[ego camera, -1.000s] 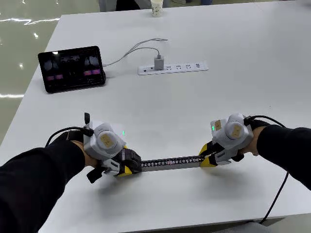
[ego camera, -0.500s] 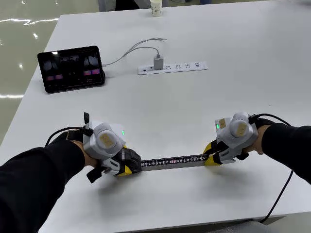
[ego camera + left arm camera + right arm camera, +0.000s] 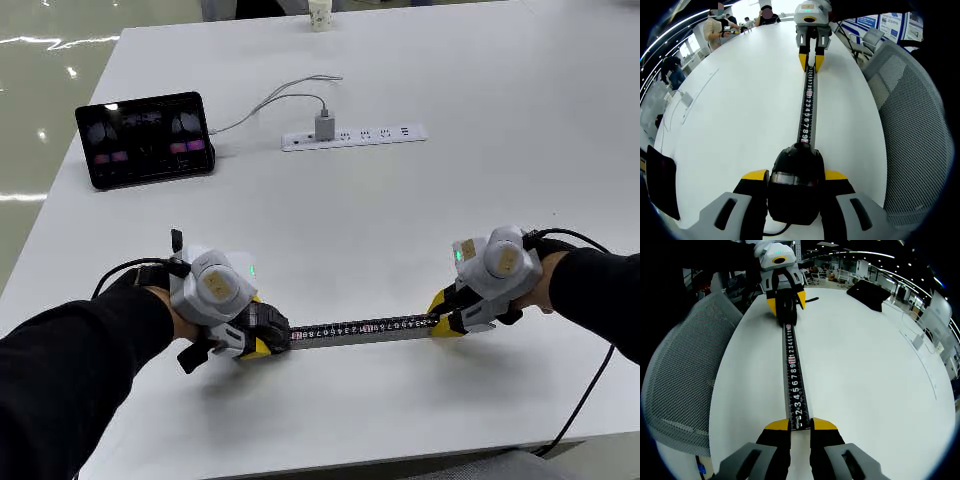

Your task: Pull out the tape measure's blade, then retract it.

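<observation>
The left gripper is closed around the tape measure body, and the right gripper pinches its blade tip. The left forearm and right forearm angle inward toward it.

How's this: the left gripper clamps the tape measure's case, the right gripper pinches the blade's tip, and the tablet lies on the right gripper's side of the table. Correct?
No. The tablet lies on the left gripper's side of the table, as the head view shows. The rest holds: the left gripper clamps the tape measure's case and the right gripper pinches the blade's tip.
</observation>
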